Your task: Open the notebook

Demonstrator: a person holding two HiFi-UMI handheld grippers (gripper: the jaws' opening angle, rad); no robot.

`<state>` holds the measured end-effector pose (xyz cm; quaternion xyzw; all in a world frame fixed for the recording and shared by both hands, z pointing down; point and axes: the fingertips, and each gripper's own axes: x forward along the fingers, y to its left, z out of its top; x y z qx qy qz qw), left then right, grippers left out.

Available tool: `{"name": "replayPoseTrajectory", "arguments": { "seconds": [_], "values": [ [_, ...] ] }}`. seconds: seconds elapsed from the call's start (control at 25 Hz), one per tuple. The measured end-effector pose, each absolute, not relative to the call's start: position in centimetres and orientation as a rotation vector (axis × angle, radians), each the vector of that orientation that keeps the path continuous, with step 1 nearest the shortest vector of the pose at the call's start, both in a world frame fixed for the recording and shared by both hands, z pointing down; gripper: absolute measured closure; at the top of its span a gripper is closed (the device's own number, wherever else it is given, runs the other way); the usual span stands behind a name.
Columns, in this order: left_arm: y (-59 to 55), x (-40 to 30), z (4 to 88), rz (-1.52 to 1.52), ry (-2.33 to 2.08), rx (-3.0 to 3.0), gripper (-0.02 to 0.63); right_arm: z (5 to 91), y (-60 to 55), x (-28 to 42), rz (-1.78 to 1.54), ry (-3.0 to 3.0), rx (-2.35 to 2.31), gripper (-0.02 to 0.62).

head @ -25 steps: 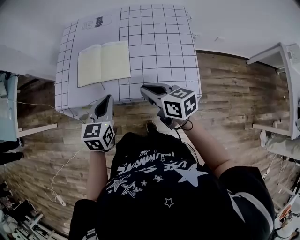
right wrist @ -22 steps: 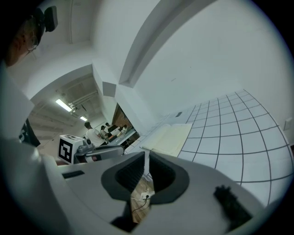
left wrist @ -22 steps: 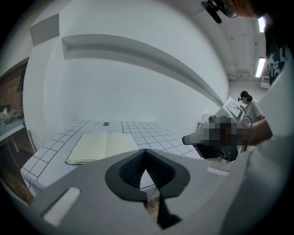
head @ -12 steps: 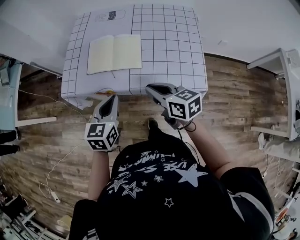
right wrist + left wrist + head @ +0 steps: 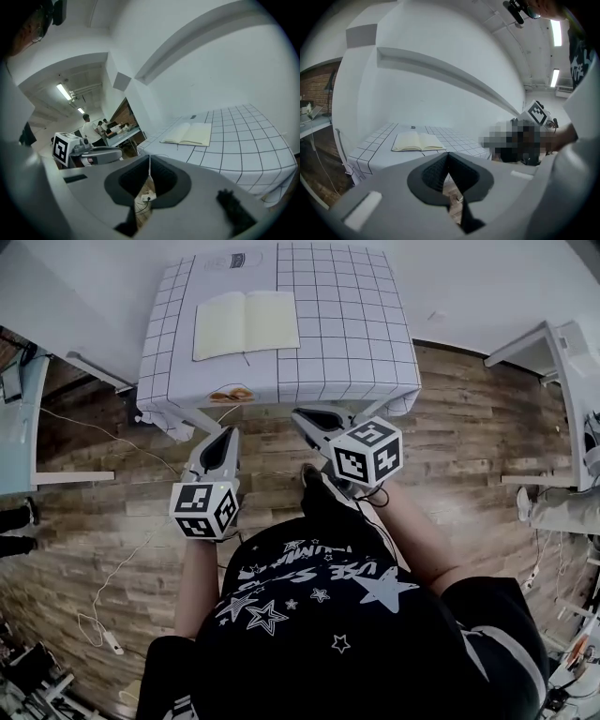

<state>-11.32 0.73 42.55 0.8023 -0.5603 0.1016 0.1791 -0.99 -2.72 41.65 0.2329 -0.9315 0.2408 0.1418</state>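
White print on the person's black shirt (image 5: 319, 615) includes large letters that look like "USE", set among stars; the smaller line beside them cannot be read. A printed label (image 5: 234, 261) at the far edge of the gridded table cover (image 5: 356, 334) is too small to read.

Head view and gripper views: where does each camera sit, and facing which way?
Head view: on the person's head, facing steeply down at the table and open notebook; torso, arms, left gripper and right gripper show.
Left gripper view: on that gripper, facing the table along its shut jaws; right gripper at right.
Right gripper view: on that gripper, facing the table along its shut jaws; left gripper at left.
Shared: all see the notebook.
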Motion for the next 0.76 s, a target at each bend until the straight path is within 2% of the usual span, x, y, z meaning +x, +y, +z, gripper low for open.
{"name": "replayPoseTrajectory", "arguments": {
  "seconds": [0.76],
  "values": [
    [16.6, -14.9, 41.0, 0.305, -1.469, 2.401, 0.595, 40.3, 14.2, -2.7, 0.648, -2.651, 0.907, 0.577]
  ]
}}
